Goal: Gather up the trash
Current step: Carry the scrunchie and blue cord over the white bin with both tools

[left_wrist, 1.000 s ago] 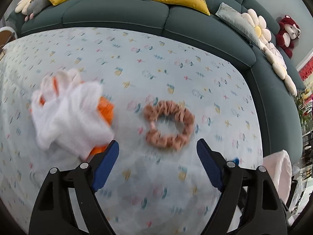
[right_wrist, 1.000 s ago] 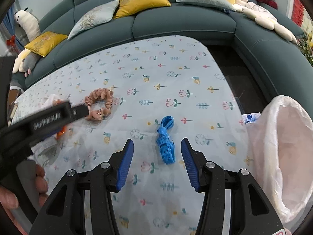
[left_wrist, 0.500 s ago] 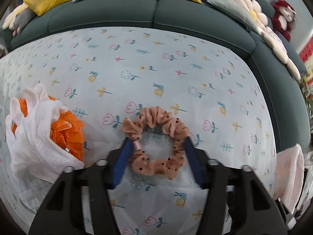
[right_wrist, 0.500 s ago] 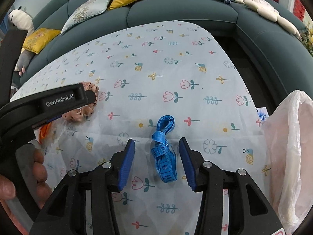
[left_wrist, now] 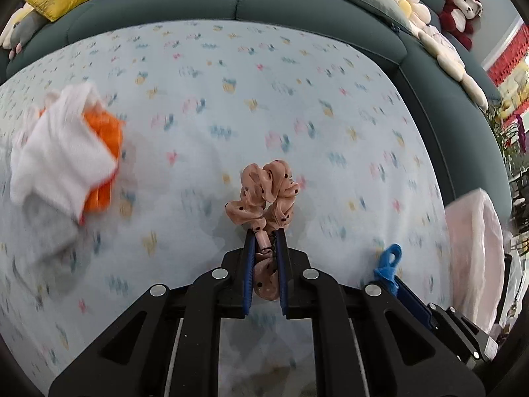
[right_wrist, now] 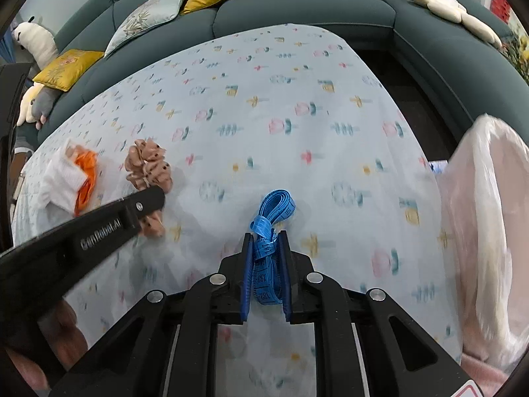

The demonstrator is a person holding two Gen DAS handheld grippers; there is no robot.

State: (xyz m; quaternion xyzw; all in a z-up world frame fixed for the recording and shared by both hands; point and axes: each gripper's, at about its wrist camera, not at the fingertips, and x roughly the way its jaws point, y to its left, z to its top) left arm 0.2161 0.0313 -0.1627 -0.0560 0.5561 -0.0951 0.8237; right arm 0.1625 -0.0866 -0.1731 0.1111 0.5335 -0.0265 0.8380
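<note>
My left gripper (left_wrist: 264, 236) is shut on a pink dotted scrunchie (left_wrist: 267, 192) and holds it lifted off the flowered tablecloth (left_wrist: 231, 106). The scrunchie (right_wrist: 147, 165) and the left gripper (right_wrist: 155, 205) also show in the right wrist view. My right gripper (right_wrist: 266, 238) is shut on a folded blue measuring tape (right_wrist: 272, 211), which also shows in the left wrist view (left_wrist: 386, 264). A pink plastic trash bag (right_wrist: 486, 225) stands open at the table's right edge, and shows in the left wrist view (left_wrist: 472, 251) too.
A white cloth (left_wrist: 62, 152) over orange wrapping (left_wrist: 104, 162) lies on the left of the table, also in the right wrist view (right_wrist: 64, 178). A dark green sofa (left_wrist: 264, 3) with cushions and plush toys curves around the far side and right.
Both grippers have shut: the left on the scrunchie, the right on the measuring tape. Both items are now raised from the cloth.
</note>
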